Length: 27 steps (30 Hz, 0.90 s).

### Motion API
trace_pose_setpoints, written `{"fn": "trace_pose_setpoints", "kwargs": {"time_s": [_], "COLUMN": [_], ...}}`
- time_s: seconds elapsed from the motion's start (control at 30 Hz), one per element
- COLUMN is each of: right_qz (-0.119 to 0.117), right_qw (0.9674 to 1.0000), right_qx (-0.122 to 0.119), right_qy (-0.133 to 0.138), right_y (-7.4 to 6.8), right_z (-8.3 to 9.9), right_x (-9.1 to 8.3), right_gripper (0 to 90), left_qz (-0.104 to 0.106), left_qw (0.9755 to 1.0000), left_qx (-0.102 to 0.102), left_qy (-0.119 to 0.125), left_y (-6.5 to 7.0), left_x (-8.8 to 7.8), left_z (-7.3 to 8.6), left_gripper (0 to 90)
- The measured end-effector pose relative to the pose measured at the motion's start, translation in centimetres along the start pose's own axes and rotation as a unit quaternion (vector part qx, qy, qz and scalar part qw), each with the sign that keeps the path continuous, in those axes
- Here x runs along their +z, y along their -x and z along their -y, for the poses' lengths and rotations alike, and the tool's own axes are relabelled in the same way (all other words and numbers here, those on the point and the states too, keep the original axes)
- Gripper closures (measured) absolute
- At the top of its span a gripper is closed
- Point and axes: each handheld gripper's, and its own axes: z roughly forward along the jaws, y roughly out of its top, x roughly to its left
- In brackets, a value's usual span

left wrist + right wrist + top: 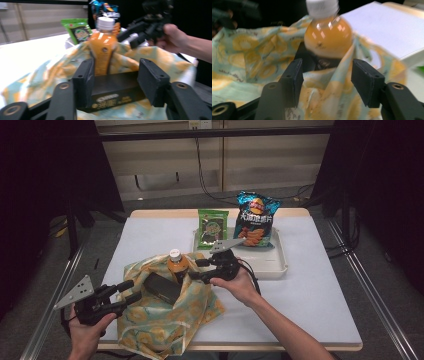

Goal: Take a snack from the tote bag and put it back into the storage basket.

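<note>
left gripper [131, 291]: jaws parted round dark flat box [112, 93], seemingly not clamping | right gripper [200, 269]: released, at yellow-patterned cloth bag [165, 320] edge, steadying it beside orange drink bottle [176, 265]

Overhead light fell bright and even on the white table [320, 285], while the room around the table lay nearly black. Both gripper views were soft with motion blur. Glare spots flecked the orange bottle [328, 37], and the bags behind the bottle were out of focus.
</note>
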Motion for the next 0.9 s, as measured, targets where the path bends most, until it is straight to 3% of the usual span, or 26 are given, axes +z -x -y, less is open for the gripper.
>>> {"fn": "trace_pose_setpoints", "kwargs": {"time_s": [0.1,0.2,0.33,0.4,0.47,0.6,0.7,0.77,0.83,0.9], "right_qz": [-0.006,-0.011,-0.02,-0.024,-0.029,-0.037,-0.044,-0.047,-0.05,-0.05], "right_qw": [0.9999,0.9997,0.9994,0.9992,0.9989,0.9982,0.9978,0.9973,0.9969,0.9967], "right_qx": [-0.002,0.002,0.004,0.002,0.0,-0.004,-0.004,-0.007,-0.012,-0.014], "right_qy": [-0.014,-0.024,-0.029,-0.033,-0.036,-0.047,-0.05,-0.056,-0.06,-0.062], "right_y": [-0.2,-0.1,-0.2,-0.1,-0.2,-0.7,-1.0,-1.4,-1.7,-1.9], "right_z": [0.7,1.4,2.0,2.2,2.4,3.1,3.6,3.7,3.7,3.7], "right_x": [0.8,1.3,1.5,1.5,1.4,1.3,1.4,1.6,1.7,1.6], "right_gripper": [42.7,47.9,66.8,76.3,83.8,87.6,88.4,88.7,88.7,88.7], "left_qz": [-0.011,-0.031,-0.036,-0.06,-0.059,-0.056,-0.046,-0.036,-0.039,-0.034], "left_qw": [0.9999,0.999,0.9974,0.9955,0.995,0.9933,0.9928,0.9927,0.992,0.9917], "left_qx": [-0.008,-0.018,-0.031,-0.03,-0.037,-0.049,-0.044,-0.042,-0.041,-0.05], "left_qy": [-0.006,-0.028,-0.053,-0.066,-0.072,-0.089,-0.102,-0.107,-0.113,-0.113], "left_y": [-1.0,-2.6,-4.6,-5.7,-6.6,-7.0,-7.0,-7.1,-7.1,-7.2], "left_x": [0.5,1.6,3.2,3.8,4.2,4.9,5.1,5.0,4.8,4.4], "left_z": [-0.1,0.1,0.6,1.0,1.5,2.2,2.7,3.0,3.1,3.4], "left_gripper": [40.0,30.6,20.3,19.1,18.4,19.5,39.9,62.5,79.8,88.1]}}
